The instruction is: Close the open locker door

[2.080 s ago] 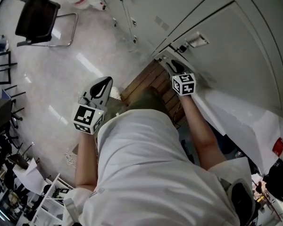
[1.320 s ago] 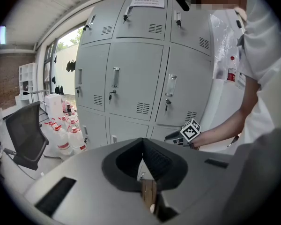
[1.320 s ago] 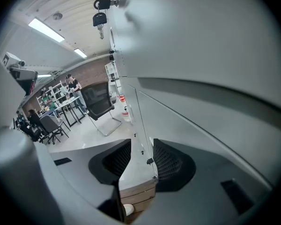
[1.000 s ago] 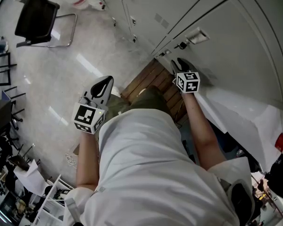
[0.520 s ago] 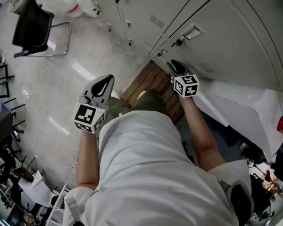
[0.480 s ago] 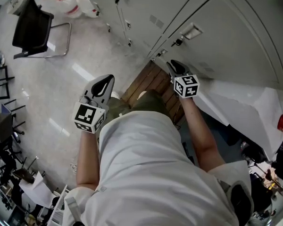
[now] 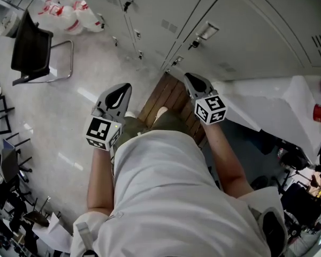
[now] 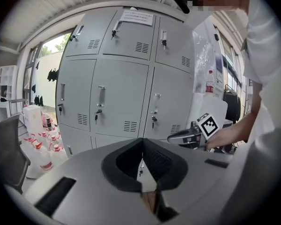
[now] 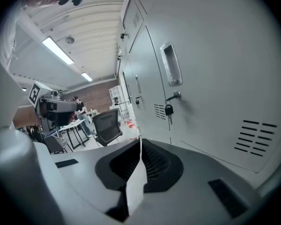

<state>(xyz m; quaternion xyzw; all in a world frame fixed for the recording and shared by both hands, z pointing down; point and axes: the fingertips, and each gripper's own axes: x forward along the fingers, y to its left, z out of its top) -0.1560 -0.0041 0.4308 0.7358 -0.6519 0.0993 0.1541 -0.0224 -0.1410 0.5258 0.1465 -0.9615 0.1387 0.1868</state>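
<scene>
Locker door [image 7: 246, 31] shut and flush in the upper right of the head view, filling the right half of the right gripper view, with recessed handle [image 9: 171, 64] and hanging key [image 9: 168, 109] near centre there. Just below and left of it in the head view, right gripper [image 7: 189, 78], jaws just now closing to meet tip to tip, nothing between, beside the door without touching. Further left at mid-frame, left gripper [image 7: 125, 88], jaws likewise together and empty; wooden slats [image 7: 168, 92] between the two, black chair [image 7: 32, 47] at upper left.

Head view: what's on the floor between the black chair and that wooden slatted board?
Nothing: the head view shows only bare, glossy floor between the black chair and the wooden slatted board.
</scene>
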